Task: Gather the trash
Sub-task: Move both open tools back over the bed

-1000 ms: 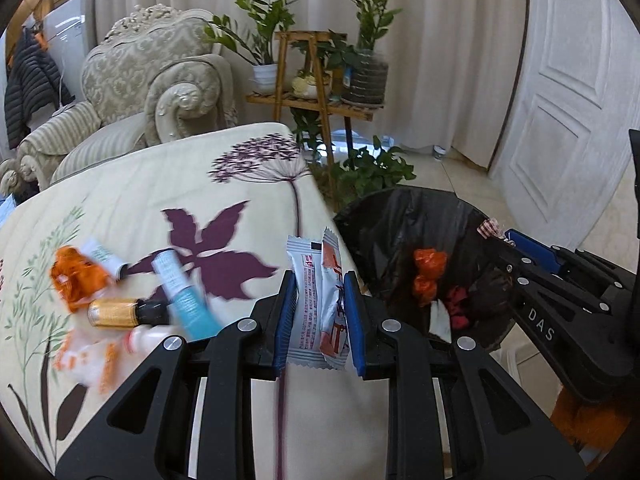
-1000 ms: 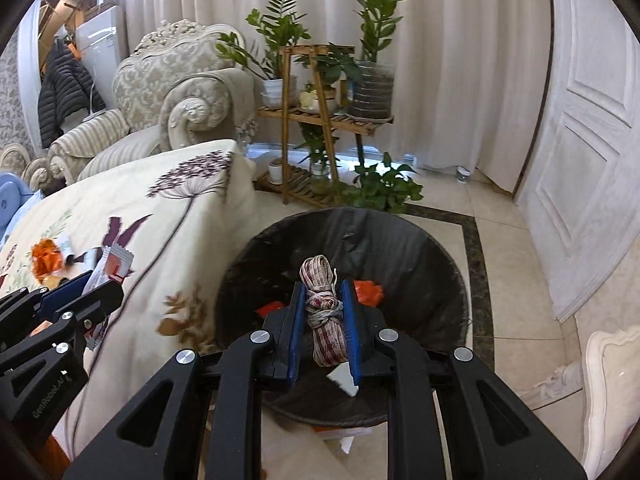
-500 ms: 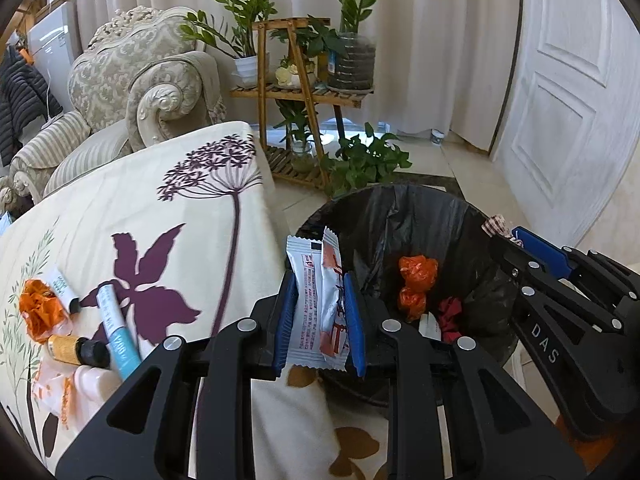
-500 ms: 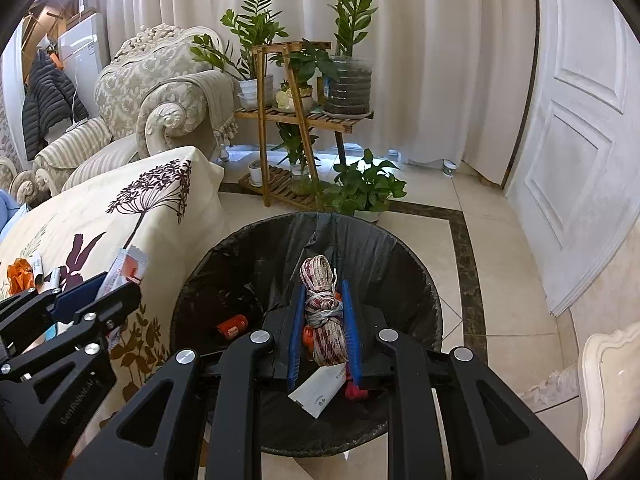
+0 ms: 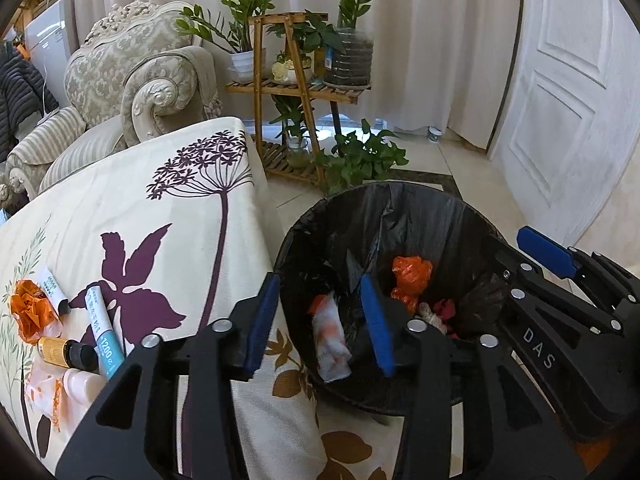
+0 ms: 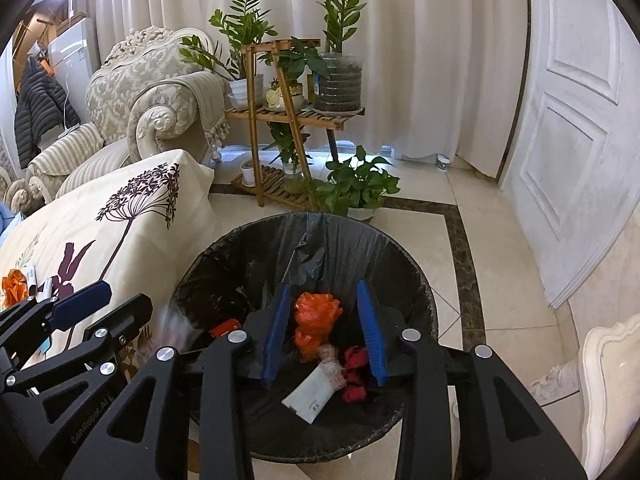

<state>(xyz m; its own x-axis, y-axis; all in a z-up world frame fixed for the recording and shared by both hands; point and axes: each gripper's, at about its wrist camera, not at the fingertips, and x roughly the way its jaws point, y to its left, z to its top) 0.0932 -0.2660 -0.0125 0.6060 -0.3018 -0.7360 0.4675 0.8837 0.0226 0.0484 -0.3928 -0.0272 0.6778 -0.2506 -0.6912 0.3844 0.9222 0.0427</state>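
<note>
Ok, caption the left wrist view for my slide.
Left gripper opening above the lined trash bin, snack wrapper dropping in.

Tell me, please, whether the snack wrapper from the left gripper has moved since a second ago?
Yes. The snack wrapper has left the opening jaws of the left gripper and dropped into the black-lined trash bin, beside the table edge.

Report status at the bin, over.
Left gripper and right gripper opening, nothing gripped. Wrapper dropping into bin. Nothing blocking.
</note>
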